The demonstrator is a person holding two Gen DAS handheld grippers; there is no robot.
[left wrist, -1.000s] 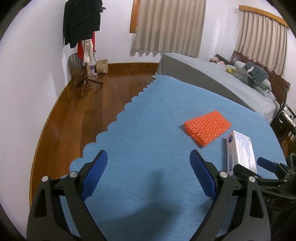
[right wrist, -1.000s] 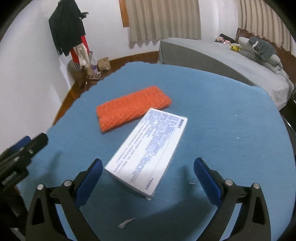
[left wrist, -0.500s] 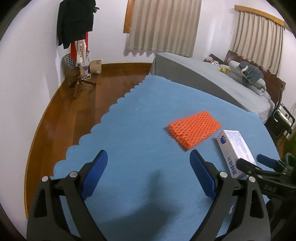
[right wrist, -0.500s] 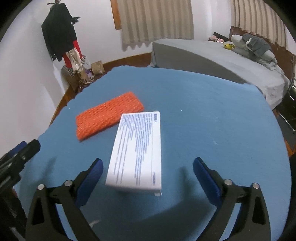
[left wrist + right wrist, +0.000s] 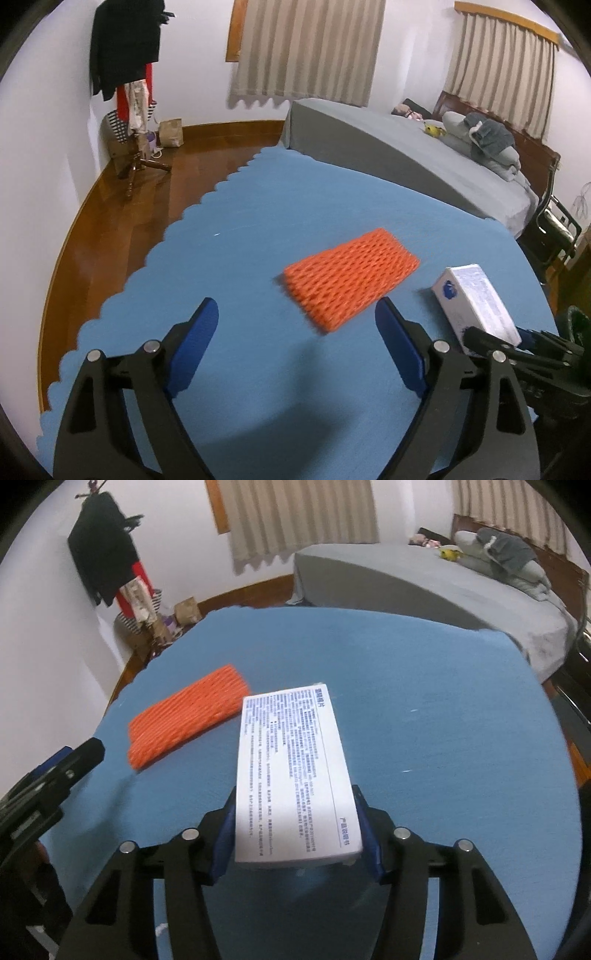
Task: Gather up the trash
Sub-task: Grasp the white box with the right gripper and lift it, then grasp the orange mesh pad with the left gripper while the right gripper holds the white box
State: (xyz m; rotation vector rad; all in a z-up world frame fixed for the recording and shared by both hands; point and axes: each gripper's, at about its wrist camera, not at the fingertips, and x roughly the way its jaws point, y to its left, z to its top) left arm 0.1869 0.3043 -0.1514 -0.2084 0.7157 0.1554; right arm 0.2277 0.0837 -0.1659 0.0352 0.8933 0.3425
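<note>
The right gripper has its jaws closing on the white box, pads against its sides. Left of the box, the orange net lies ahead of the left gripper, whose jaws are wide but narrowing.

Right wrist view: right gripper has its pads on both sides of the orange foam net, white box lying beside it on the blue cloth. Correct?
Not quite. In the right wrist view the right gripper is closing with the white box between its pads, not the orange foam net. The net lies free beside the box on the blue cloth.
</note>
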